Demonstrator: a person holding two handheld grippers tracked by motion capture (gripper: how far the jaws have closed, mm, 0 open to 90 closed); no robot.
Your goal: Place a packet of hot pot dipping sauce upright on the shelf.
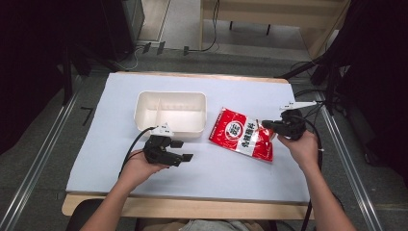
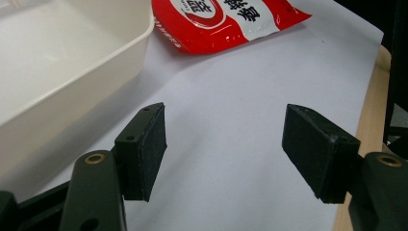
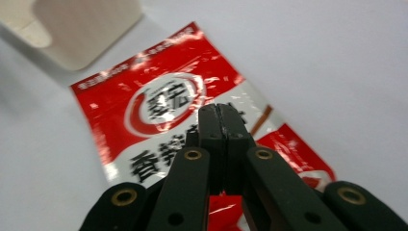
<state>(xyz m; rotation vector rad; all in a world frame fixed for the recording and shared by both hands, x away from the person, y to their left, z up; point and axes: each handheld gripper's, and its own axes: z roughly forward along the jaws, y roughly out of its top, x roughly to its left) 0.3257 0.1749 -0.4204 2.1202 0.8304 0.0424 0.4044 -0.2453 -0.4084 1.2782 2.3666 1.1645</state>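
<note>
Pouch [image 1: 242,134], red and white with black print, lies flat on the pale sheet [image 1: 221,168] that covers the worktop [image 1: 192,208]. It is just in front of the right tongs [image 1: 265,124], and its near right edge is clamped between their jaws. In the right gripper view the two black jaws are pressed together with a bit of red film [image 3: 222,204] between them, low near the hinges, and the rest of the pouch [image 3: 159,115] spreads out beyond the tips. The right hand [image 1: 303,147] holds these tongs at the right side of the sheet.

The left tongs [image 1: 183,150] are released, with the jaws wide apart and nothing between them. In the left gripper view only bare sheet [image 2: 226,130] shows between the two pads [image 2: 154,149]. The left hand [image 1: 139,168] holds them low over the sheet, pointing to the right.

A white tray [image 1: 171,111] with a divider inside stands just beyond the left tongs. The pouch lies beside the tray, on its right, between the tray and the right tongs. In the left gripper view the tray wall [image 2: 72,86] is to the left of the jaws and the pouch corner [image 2: 226,24] is further ahead.
</note>
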